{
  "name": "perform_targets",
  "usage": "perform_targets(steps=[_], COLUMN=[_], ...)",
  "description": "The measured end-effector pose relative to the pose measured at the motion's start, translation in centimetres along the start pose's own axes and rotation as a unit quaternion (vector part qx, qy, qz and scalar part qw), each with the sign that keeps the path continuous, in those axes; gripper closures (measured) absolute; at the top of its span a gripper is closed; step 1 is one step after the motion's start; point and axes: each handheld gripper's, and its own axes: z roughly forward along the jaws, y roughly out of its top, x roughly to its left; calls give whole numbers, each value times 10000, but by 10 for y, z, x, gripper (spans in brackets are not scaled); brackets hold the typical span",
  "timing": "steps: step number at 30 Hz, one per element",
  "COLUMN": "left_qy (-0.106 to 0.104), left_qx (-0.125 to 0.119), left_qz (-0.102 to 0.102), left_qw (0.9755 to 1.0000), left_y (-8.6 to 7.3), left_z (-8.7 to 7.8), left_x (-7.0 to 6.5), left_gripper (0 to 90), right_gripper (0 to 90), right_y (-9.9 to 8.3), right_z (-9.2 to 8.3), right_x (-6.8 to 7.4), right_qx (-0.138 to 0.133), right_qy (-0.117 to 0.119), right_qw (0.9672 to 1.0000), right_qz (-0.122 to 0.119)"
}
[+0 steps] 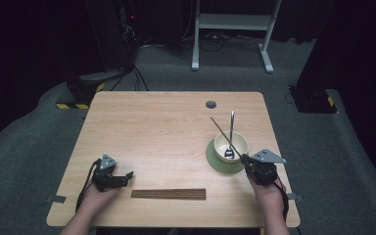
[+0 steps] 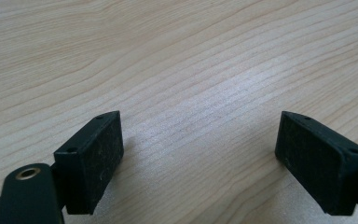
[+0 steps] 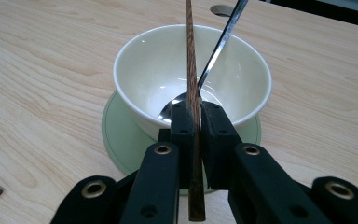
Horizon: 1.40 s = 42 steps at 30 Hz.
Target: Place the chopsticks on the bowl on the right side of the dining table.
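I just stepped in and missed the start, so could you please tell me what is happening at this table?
A person works two handheld grippers at a light wooden table. The right gripper is shut on a dark wooden chopstick above a cream bowl, which sits on a green saucer and holds a metal spoon. The left gripper rests open near a row of brown chopsticks.

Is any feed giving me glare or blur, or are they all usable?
High view: table evenly lit, surroundings very dark, image slightly soft. Left gripper view: a pale sheen on the wood between the open gripper, grain sharp. Right gripper view: small highlights inside the bowl and along the spoon; chopstick sharp.
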Motion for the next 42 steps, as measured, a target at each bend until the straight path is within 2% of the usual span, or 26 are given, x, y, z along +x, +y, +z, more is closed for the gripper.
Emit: perform_targets(steps=[15,21,27,32,36,42], left_qy=[-16,-20,-22,-25,-23,-23], left_qx=[1,-1,-2,-1,-1,-1], left_qz=[10,17,18,20,18,17], left_qw=[10000,10000,10000,10000,10000,10000], left_y=[0,0,0,0,0,0], left_z=[0,0,0,0,0,0], left_x=[0,0,0,0,0,0], left_gripper=[152,152,152,152,152,152], right_gripper=[827,763,637,508,496,525], right_y=[-1,1,6,11,16,22], right_z=[1,-2,-8,-12,-12,-13], right_x=[-2,-2,2,13,27,53], right_qx=[-29,-100,-231,-337,-364,-435], right_qy=[-49,-56,-42,27,165,359], right_qw=[10000,9999,9996,9991,9991,9982], right_qz=[50,70,168,258,153,-178])
